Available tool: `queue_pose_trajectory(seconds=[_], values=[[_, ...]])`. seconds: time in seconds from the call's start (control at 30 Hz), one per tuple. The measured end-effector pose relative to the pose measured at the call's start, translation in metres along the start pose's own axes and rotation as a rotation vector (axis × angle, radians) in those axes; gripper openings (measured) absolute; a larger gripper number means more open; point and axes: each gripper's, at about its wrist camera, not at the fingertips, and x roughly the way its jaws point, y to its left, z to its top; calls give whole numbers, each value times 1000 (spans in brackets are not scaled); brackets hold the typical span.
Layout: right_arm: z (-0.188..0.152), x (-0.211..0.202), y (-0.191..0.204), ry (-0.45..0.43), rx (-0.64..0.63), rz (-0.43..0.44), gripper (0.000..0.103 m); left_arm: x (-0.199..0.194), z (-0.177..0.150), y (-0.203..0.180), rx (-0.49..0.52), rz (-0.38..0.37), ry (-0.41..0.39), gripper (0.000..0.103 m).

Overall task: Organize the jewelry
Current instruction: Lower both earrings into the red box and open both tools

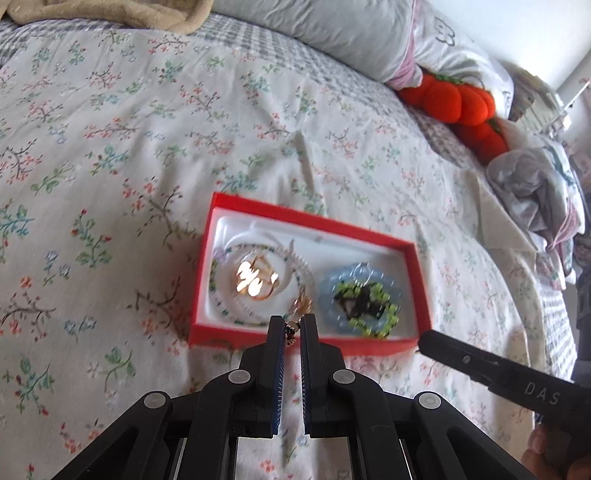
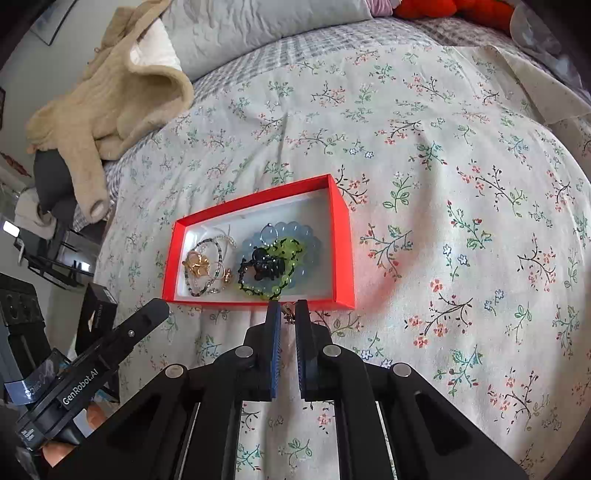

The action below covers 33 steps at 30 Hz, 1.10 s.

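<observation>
A red jewelry box [image 1: 207, 258] [image 2: 341, 236] with a white lining lies open on the floral bedspread. It holds beaded bracelets and gold pieces [image 1: 255, 280] [image 2: 201, 266] on its left, and a pale blue bead bracelet with green and black beads [image 1: 364, 295] [image 2: 275, 258] on its right. My left gripper [image 1: 292, 325] is shut on a small piece of jewelry [image 1: 291, 330] at the box's near edge. My right gripper [image 2: 287, 308] is shut on a small gold piece [image 2: 287, 314] just before the box's near wall. The right gripper also shows in the left wrist view [image 1: 480, 363].
A grey pillow [image 1: 332, 33] and red plush toys [image 1: 454, 103] lie at the head of the bed. A beige knitted garment [image 2: 107, 99] lies at the bed's far left. Crumpled cloth [image 1: 535, 192] sits at the right edge. Dark boxes [image 2: 96, 314] stand beside the bed.
</observation>
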Motion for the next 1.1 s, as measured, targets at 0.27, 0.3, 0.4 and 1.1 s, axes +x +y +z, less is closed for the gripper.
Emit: queue_pose_trajectory(seconds=[0.27, 0.3, 0.4, 1.1], values=[[14, 1, -7, -41, 11, 15, 8, 15, 14, -7, 8, -22, -51, 2], [16, 1, -8, -47, 11, 18, 8, 18, 16, -8, 8, -20, -52, 2], [20, 2, -9, -57, 10, 21, 8, 26, 18, -8, 2, -14, -47, 2], [27, 7, -5, -67, -16, 15, 8, 14, 16, -8, -18, 58, -69, 38]])
